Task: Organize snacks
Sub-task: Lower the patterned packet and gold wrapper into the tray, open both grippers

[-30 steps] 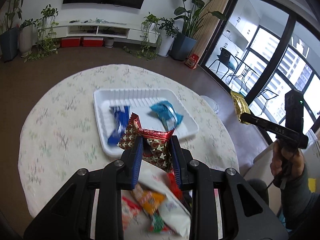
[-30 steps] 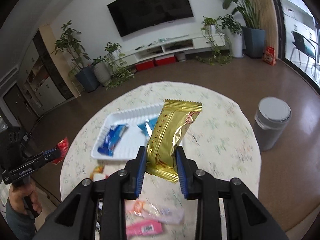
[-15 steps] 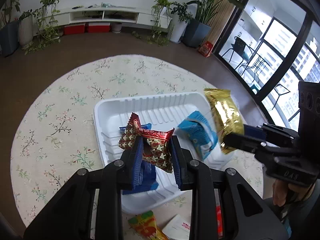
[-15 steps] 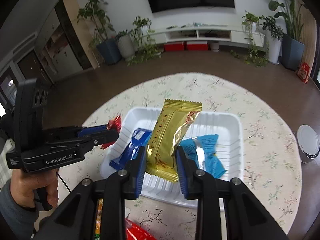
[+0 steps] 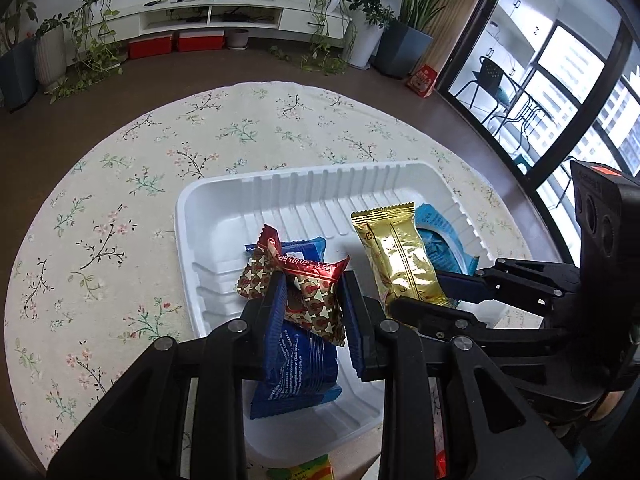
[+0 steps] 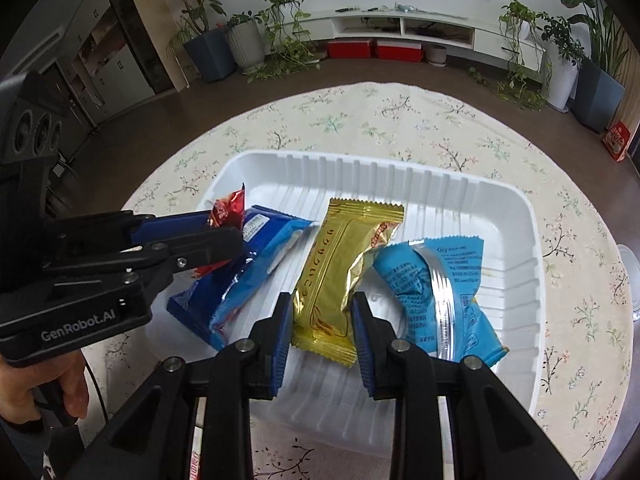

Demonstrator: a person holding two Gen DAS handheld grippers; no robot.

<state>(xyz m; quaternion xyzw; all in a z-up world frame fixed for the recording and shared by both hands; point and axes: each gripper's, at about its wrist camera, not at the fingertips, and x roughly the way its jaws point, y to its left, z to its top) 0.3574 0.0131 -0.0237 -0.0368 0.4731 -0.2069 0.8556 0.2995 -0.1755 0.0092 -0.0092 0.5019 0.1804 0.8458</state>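
A white tray [image 5: 224, 216] [image 6: 520, 216] sits on the round floral table. My left gripper [image 5: 314, 304] is shut on a red patterned snack [image 5: 304, 284] above the tray's left part, over a dark blue packet [image 5: 296, 376] [image 6: 244, 268]. My right gripper [image 6: 320, 320] is shut on a gold snack [image 6: 344, 264] [image 5: 396, 256], which hangs low into the tray's middle. A light blue packet [image 6: 436, 284] [image 5: 440, 240] lies in the tray's right part. The left gripper [image 6: 216, 236] with the red snack [image 6: 226, 212] shows in the right wrist view.
The floral tablecloth [image 5: 120, 184] covers the round table. More loose snacks lie at the near table edge, one green-yellow [image 5: 308, 470]. Plants, a TV bench [image 6: 400, 24] and a glass door [image 5: 560, 80] stand beyond the table.
Both grippers moved in over the tray and lower. The gold snack has come down between the dark blue and light blue packets. The red snack now hangs over the dark blue packet.
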